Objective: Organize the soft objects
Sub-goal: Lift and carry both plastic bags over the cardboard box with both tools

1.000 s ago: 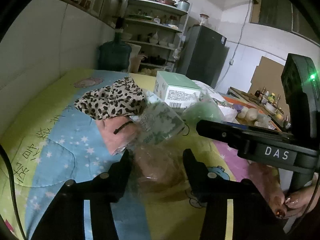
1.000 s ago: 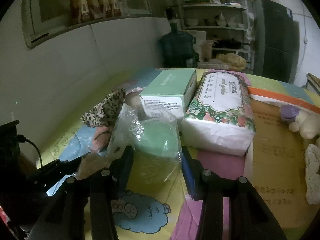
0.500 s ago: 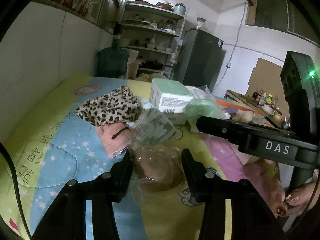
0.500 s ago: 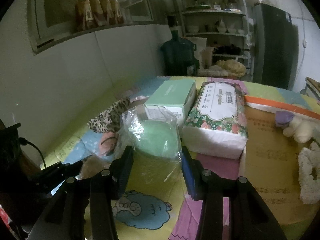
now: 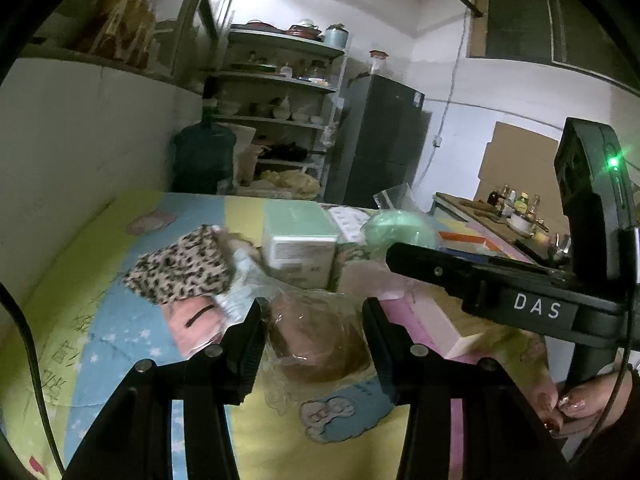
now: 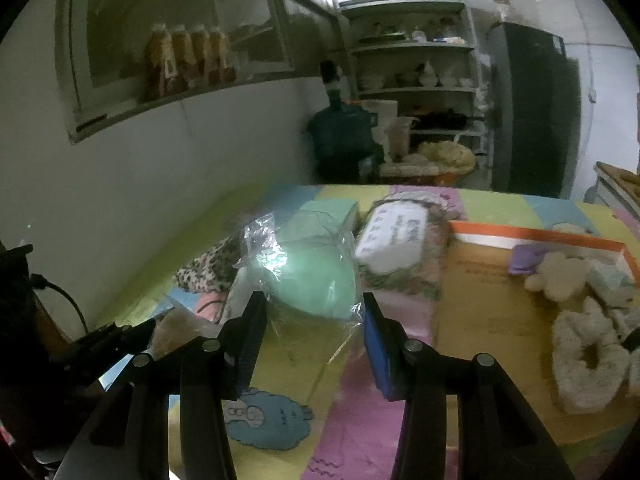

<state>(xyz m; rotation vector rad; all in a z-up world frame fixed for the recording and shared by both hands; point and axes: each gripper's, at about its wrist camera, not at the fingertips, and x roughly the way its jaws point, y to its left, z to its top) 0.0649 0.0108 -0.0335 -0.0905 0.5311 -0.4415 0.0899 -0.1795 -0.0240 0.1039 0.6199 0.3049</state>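
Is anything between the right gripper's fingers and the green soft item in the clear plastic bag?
Only the clear plastic bag itself: the right gripper grips the round green soft item through that wrap. Nothing else intervenes.

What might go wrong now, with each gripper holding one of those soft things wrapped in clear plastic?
The green bagged ball sits at the very tips of the right gripper, and its plastic looks slippery, so it could slide out. The left gripper clamps the brown bagged item close to the leopard-print cloth, and loose wrap might snag it. The two grippers are also close together and might knock each other.
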